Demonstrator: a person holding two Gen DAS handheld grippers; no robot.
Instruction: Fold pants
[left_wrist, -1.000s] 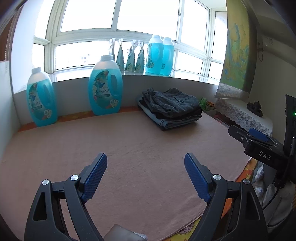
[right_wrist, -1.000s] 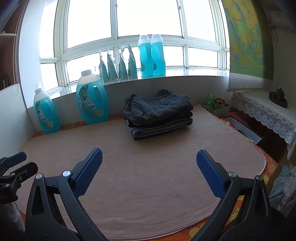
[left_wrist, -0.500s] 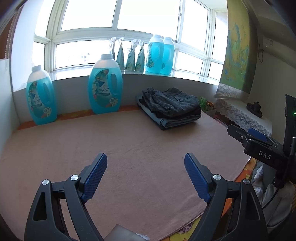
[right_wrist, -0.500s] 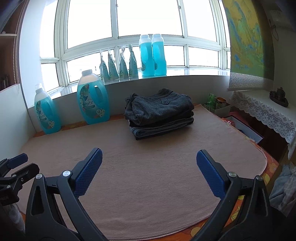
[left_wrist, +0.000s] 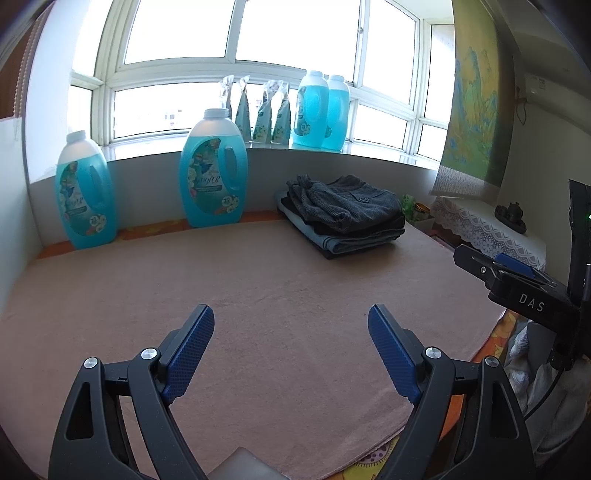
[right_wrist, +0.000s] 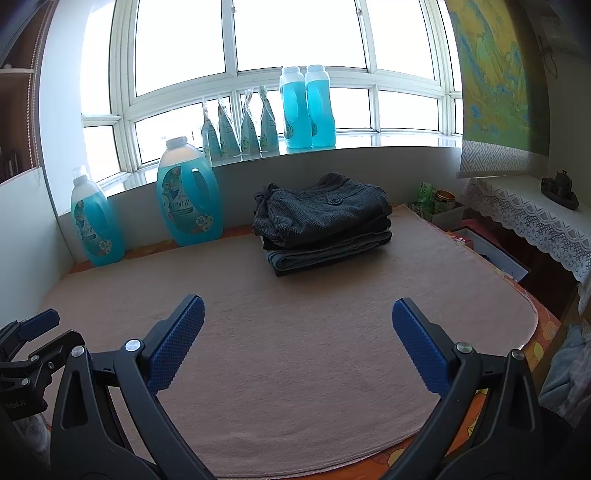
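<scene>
Change since a second ago: almost nothing; both grippers hang where they were above the mat, and the folded stack sits a shade lower in each view, so the cameras have tipped or drifted only slightly.
Left gripper (left_wrist: 291, 332): jaws spread wide, nothing between the blue pads, over the near part of the pink mat (left_wrist: 258, 295).
Right gripper (right_wrist: 298, 325): jaws likewise wide apart and empty, over the mat's near half.
Pants: a folded stack of pants (right_wrist: 323, 225) lies at the mat's far edge, under the windowsill, well apart from both grippers.
Step in hand: judging by the tidy stack and the bare mat in front, one pair looks finished and no garment is laid out for folding.
Next move: probably fetching another pair; pale cloth (right_wrist: 569, 369) shows just off the mat's right edge, though I cannot tell whether it is pants. It would need spreading flat on the mat's middle.
Count, stack: at least three layers, grey on top, dark below, denim beneath; the exact number is unclear.
Count, detergent jugs: two on the table left of the stack (right_wrist: 189, 206), two on the windowsill (right_wrist: 306, 107).
Count, refill pouches: four on the sill (right_wrist: 240, 129).
</scene>
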